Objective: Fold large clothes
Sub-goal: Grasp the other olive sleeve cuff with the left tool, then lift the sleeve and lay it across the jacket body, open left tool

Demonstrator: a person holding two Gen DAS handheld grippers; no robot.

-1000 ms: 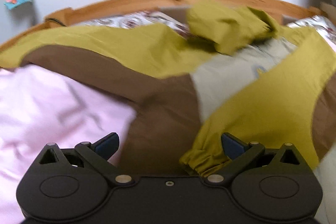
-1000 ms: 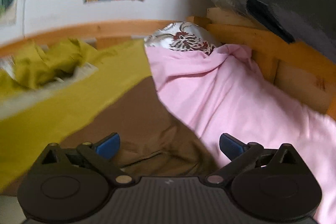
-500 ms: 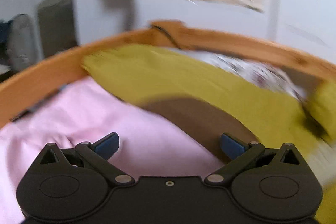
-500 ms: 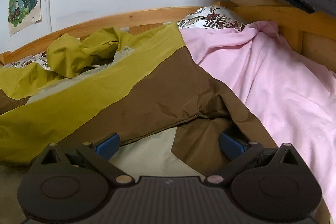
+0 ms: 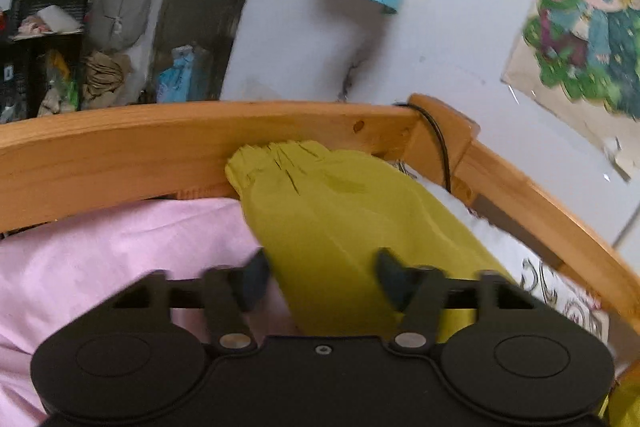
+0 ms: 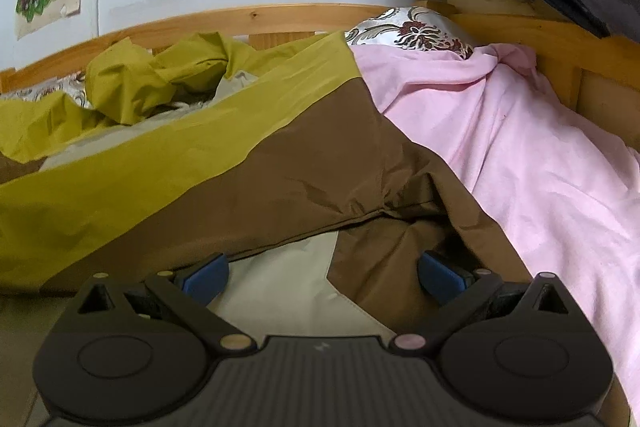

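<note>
**Jacket spread across the bed, both grippers unclenched**

My left gripper has its fingers apart, with the olive sleeve of the jacket lying between them; the blur keeps me from telling whether either pad touches the cloth. The sleeve's gathered cuff rests against the wooden bed rail, beside the pink sheet.

My right gripper is spread wide and holds nothing. It hovers low over the jacket, whose brown panel and a pale beige patch lie between the blue fingertips. Olive fabric runs off to the left and bunches near the headboard. A patterned pillow sits above the pink sheet on the right.
</note>
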